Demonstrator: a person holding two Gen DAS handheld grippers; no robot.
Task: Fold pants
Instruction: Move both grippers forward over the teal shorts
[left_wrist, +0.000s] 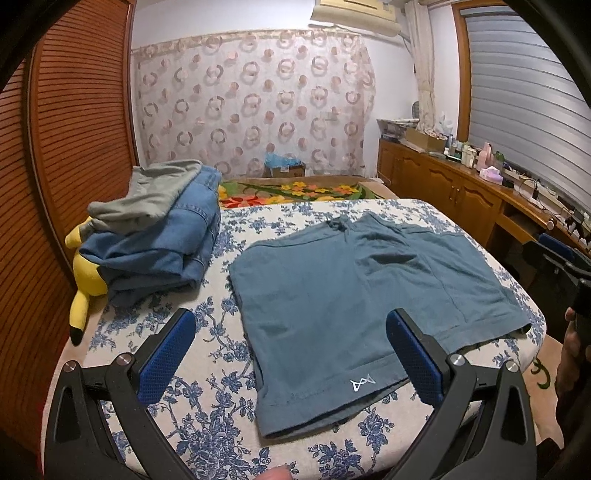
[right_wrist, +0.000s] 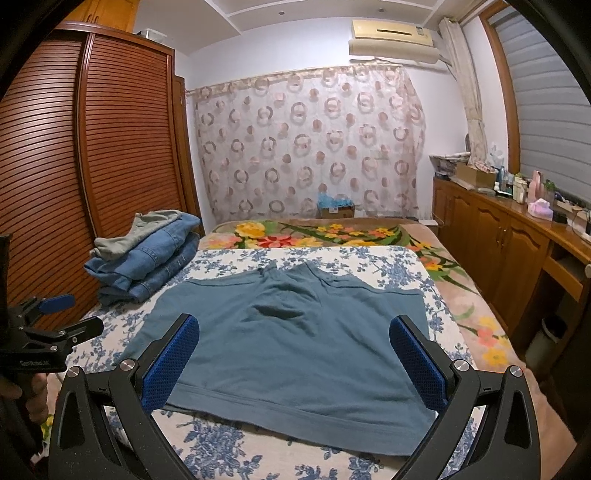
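- Spanning both views, the bed (right_wrist: 369, 258) carries a blue-flowered white cover near its foot and a bright floral blanket (right_wrist: 332, 232) behind it.
- Louvred wooden wardrobe (right_wrist: 110, 166) stands along the left side; a wooden counter (right_wrist: 498, 240) with bottles and boxes runs along the right wall.
- Teal shorts (right_wrist: 295, 350) lie spread flat on the flowered cover, waistband and drawstring toward the far end, hems toward the cameras; a small white logo (left_wrist: 362, 384) shows on the left leg near its hem.
- Stack of folded denim (left_wrist: 162, 243) with a grey garment (left_wrist: 155, 195) on top sits on the left part of the bed, apart from the shorts.
- Yellow plush toy (left_wrist: 86, 273) lies beside that stack, partly under it.
- Left gripper (left_wrist: 291, 358) hovers over the left leg hem, jaws spread wide, holding nothing.
- Right gripper (right_wrist: 295, 360) hovers over the right leg hem, jaws likewise wide apart and empty.
- Whether any pad touches the cloth cannot be told.
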